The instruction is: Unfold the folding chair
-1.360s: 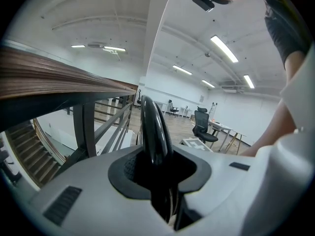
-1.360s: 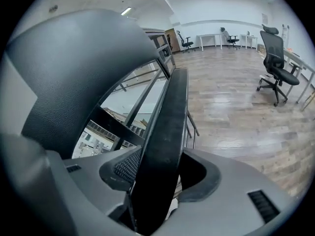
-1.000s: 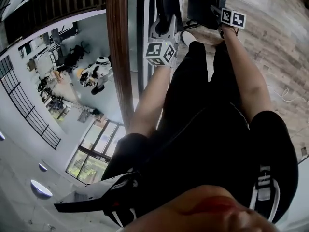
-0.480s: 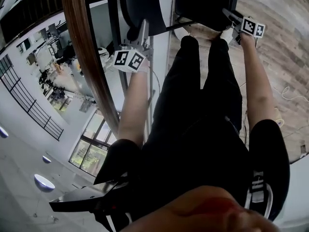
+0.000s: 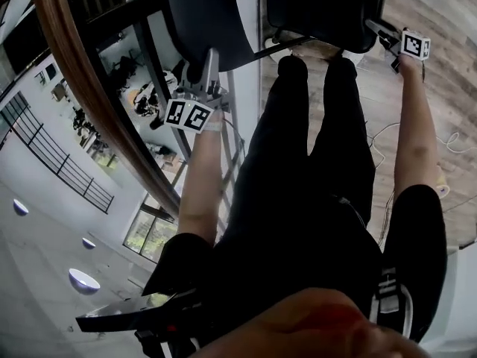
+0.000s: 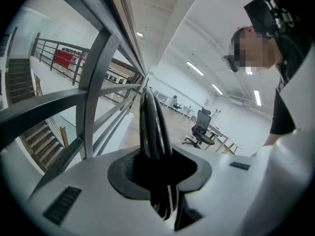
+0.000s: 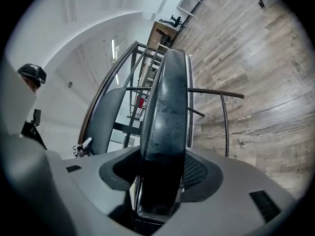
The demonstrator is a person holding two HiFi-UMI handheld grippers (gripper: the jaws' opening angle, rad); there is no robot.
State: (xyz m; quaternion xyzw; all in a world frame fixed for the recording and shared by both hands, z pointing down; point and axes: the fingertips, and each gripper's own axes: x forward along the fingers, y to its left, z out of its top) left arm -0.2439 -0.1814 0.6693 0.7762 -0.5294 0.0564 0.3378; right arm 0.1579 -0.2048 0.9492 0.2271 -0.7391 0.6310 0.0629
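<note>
Plainly, both clamped one chair [image 5: 320, 6]: the left hand-held gripper [image 6: 158, 173] pinched a thin panel [image 6: 150, 127] between its jaws, the right hand-held gripper [image 7: 160, 176] a thicker panel [image 7: 170, 107].

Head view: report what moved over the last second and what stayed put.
The left tongs swung left and back toward the person, and the right tongs went right. The chair's left panel and right panel have spread apart with them. Unchanged: each tongs stays shut on its panel, and the person's legs stand between the two.
</note>
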